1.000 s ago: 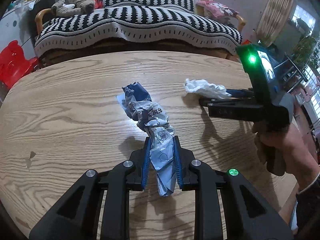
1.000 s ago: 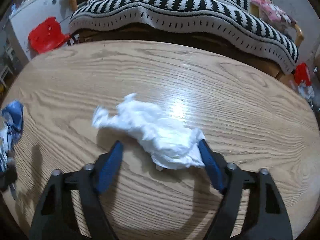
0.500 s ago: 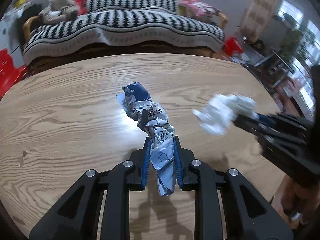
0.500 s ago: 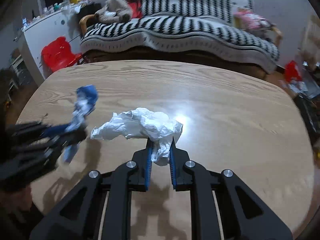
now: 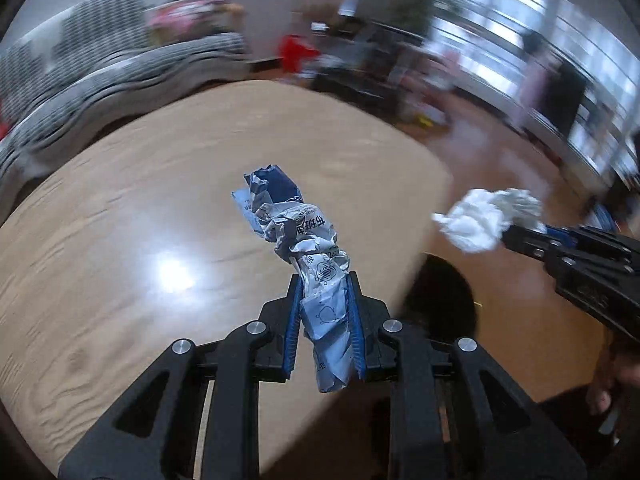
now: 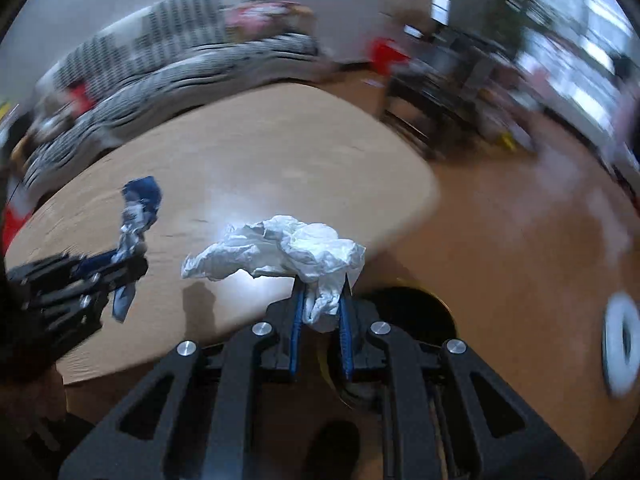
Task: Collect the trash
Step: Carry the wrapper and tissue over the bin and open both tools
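Note:
My left gripper [image 5: 323,286] is shut on a crumpled blue and silver wrapper [image 5: 296,232], held in the air over the wooden table's right part. My right gripper [image 6: 320,300] is shut on a crumpled white tissue [image 6: 280,250], held above the table's right edge. A dark round bin opening [image 5: 440,296] lies on the floor just off the table edge, below both grippers; it also shows in the right wrist view [image 6: 404,312]. The left gripper with the wrapper [image 6: 136,216] shows at the left of the right wrist view. The right gripper with the tissue [image 5: 480,220] shows at the right of the left wrist view.
The oval wooden table [image 5: 140,220] fills the left. A striped sofa [image 5: 100,76] stands behind it. Brown floor [image 6: 520,240] spreads to the right, with blurred furniture and windows beyond. A white ring [image 6: 622,346] lies on the floor.
Both grippers have swung right with their trash, from over the table's middle to its right edge above the bin. The right gripper shut on the tissue a second ago.

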Demonstrator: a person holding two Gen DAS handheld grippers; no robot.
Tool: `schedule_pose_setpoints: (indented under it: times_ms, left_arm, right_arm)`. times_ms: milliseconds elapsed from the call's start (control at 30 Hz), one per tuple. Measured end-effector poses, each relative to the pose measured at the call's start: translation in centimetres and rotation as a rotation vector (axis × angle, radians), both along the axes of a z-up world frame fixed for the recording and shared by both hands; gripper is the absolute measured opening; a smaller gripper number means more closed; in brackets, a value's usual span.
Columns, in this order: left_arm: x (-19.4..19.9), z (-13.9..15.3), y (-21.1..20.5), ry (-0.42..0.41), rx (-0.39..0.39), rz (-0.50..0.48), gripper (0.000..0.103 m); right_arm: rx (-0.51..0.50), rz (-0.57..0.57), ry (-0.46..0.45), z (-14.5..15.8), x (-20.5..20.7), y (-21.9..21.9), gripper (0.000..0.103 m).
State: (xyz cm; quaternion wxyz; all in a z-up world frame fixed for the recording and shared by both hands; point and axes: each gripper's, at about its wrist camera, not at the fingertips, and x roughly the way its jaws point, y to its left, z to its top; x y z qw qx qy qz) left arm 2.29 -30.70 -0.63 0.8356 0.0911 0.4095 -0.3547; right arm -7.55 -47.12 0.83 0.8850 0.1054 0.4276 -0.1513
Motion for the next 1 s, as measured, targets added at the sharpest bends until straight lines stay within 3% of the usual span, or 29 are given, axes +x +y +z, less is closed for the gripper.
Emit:
schedule_pose_setpoints:
  times_ms: [167,333,633,1000]
  left_arm:
    - [-3.7,-2.0,-7.4,0.066,-0.025,-0.22,0.021]
    - [-4.9,-4.0,-11.5,0.124,-0.011,-0.321,0.021]
    - [-3.8,-6.7,-14.3,0.187,0.025,-0.365,0.021]
    - [-3.2,-6.8,-15.3,0.191,0.025,-0.358,0.022]
  right_arm:
    - [0.028,-0.144,0.018,-1.3,-3.6,-4.9,0.016]
    - [0.077,-0.219,0.044,-2.7,-5.9,-7.8,0.016]
    - [0.122,-0.252,0.072,-3.7,-6.0,-9.9,0.016]
    - [0.128,-0.254,0.075,-3.9,-5.5,-10.1,0.016]
